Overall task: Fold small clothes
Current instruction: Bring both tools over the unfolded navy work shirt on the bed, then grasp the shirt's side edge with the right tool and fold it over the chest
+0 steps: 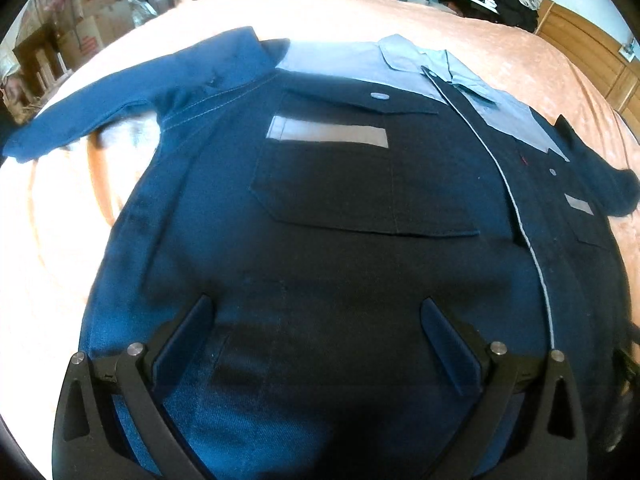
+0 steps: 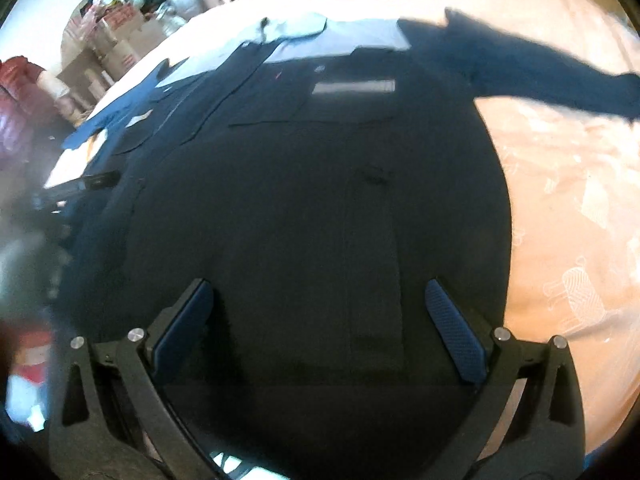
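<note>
Jacket (image 1: 320, 208) spread flat, front up, on bed (image 1: 520, 52), sleeves out left and right, ready for folding; left gripper (image 1: 316, 320) and right gripper (image 2: 320, 304) over near hem, fingers apart, gripping nothing

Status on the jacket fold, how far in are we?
Done: the blue jacket lies front up and spread flat on the peach bedspread, both sleeves out to the sides. In hand: nothing. The left tool and right tool are open over the lower part of the jacket, with no cloth between the fingers. Left: every fold; the sleeves and body are unfolded.
</note>
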Motion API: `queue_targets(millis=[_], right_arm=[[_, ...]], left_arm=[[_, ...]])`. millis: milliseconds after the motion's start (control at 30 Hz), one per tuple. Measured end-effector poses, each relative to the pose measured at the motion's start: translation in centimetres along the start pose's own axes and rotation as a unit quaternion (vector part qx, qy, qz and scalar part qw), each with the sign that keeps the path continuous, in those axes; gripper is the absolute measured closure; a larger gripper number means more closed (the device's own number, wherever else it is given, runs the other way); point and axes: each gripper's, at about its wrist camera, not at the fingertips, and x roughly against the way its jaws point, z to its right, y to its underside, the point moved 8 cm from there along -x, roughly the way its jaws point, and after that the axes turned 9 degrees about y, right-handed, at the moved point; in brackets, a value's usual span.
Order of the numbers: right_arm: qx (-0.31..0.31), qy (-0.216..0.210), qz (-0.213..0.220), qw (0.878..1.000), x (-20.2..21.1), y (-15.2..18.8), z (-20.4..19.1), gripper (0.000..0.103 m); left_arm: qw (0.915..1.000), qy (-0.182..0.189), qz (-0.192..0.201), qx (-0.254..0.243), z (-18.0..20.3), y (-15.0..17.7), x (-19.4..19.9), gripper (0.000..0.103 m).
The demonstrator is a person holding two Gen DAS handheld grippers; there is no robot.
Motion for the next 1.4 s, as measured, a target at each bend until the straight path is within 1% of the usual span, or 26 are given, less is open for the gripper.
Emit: queue_targets(millis=[67,100,200,267,333,367,400,433,467,500,533,567,600,633,733,800,867,933,1000,1067,1167,1267,1300,1333,1367,1400], right_arm=[[-0.012,-0.030,-0.019,0.999,1.2,-0.6,1.1,0.000],[-0.022,-0.038,-0.018,0.999,2.0,-1.4,2.2,0.000],[-0.054,-0.049,0.014,0.997,5.4,-5.2,6.8,0.000],[-0.066,-0.028,0.055,0.996,8.5,-8.7,10.9,0.000],[-0.087,0.009,0.113,0.990,11.9,-12.2,15.7,0.000],[-0.108,0.010,0.149,0.983,13.4,-13.6,18.3,0.000],[-0.149,-0.010,0.174,0.973,13.9,-14.3,21.2,0.000],[-0.189,-0.035,0.162,0.968,13.1,-14.2,23.3,0.000],[-0.243,-0.061,0.093,0.964,10.2,-13.3,26.5,0.000],[-0.272,-0.055,0.046,0.960,8.2,-12.6,28.7,0.000],[-0.291,-0.044,0.023,0.955,6.8,-12.1,30.8,0.001],[-0.313,-0.030,0.019,0.949,5.8,-11.8,33.6,0.001],[-0.337,-0.023,0.029,0.941,5.5,-11.8,36.2,0.002],[-0.360,-0.024,0.047,0.932,5.7,-12.2,38.7,0.002],[-0.381,-0.030,0.110,0.917,7.5,-14.0,43.3,0.002],[-0.390,-0.019,0.121,0.912,7.6,-14.7,45.3,0.002],[-0.397,-0.014,0.122,0.909,6.8,-15.0,46.8,0.005],[-0.398,-0.015,0.118,0.910,5.7,-15.0,47.4,0.016],[-0.391,-0.008,0.115,0.913,5.1,-15.7,47.8,0.020],[-0.391,0.007,0.112,0.914,4.7,-15.7,48.8,0.020],[-0.390,0.013,0.102,0.915,4.4,-15.8,49.6,0.020],[-0.380,0.032,0.098,0.919,3.8,-16.3,50.1,0.021],[-0.375,0.036,0.099,0.921,3.6,-16.6,50.0,0.025],[-0.368,0.035,0.098,0.924,3.5,-16.9,49.7,0.039],[-0.361,0.024,0.095,0.927,3.2,-17.3,49.0,0.053],[-0.362,-0.005,0.099,0.927,3.2,-17.9,47.9,0.087]], left_arm=[[1.0000,-0.001,0.002,0.000,0.0,0.0,0.0,0.000],[1.0000,-0.002,0.003,0.000,0.0,0.0,0.0,0.000],[1.0000,-0.004,0.006,0.001,-0.1,-0.1,0.0,0.000],[0.9999,-0.007,0.008,0.002,-0.1,-0.1,0.0,0.000],[0.9999,-0.010,0.009,0.002,0.0,-0.2,-0.1,0.000],[0.9999,-0.011,0.010,0.001,-0.1,-0.2,-0.1,0.000],[0.9999,-0.012,0.011,0.001,0.0,-0.2,-0.1,0.000],[0.9998,-0.014,0.012,0.000,0.0,-0.2,-0.2,0.000],[0.9998,-0.016,0.013,0.000,0.0,-0.3,-0.2,0.000],[0.9997,-0.018,0.014,-0.001,0.0,-0.3,-0.3,0.000],[0.9997,-0.020,0.014,-0.001,0.0,-0.4,-0.3,0.000],[0.9997,-0.022,0.015,-0.002,0.0,-0.4,-0.3,0.000],[0.9996,-0.023,0.015,-0.002,0.0,-0.4,-0.4,0.000],[0.9996,-0.023,0.015,-0.002,0.0,-0.5,-0.4,0.000],[0.9995,-0.025,0.020,-0.003,0.0,-0.5,-0.5,0.000],[0.9993,-0.029,0.024,-0.004,0.0,-0.6,-0.6,0.000],[0.9992,-0.031,0.025,-0.004,0.0,-0.7,-0.6,0.000],[0.9991,-0.032,0.026,-0.003,0.0,-0.7,-0.6,0.000],[0.9992,-0.032,0.025,-0.003,0.0,-0.7,-0.6,0.000],[0.9991,-0.033,0.025,-0.003,0.0,-0.7,-0.6,0.000],[0.9991,-0.033,0.026,-0.003,0.0,-0.7,-0.7,0.000],[0.9990,-0.035,0.027,-0.003,-0.1,-0.8,-0.7,0.000],[0.9990,-0.035,0.027,-0.003,-0.1,-0.8,-0.7,0.000],[0.9990,-0.035,0.027,-0.003,-0.1,-0.8,-0.7,0.000],[0.9990,-0.035,0.027,-0.003,-0.1,-0.8,-0.7,0.000],[0.9990,-0.035,0.027,-0.003,-0.1,-0.8,-0.7,0.000]])
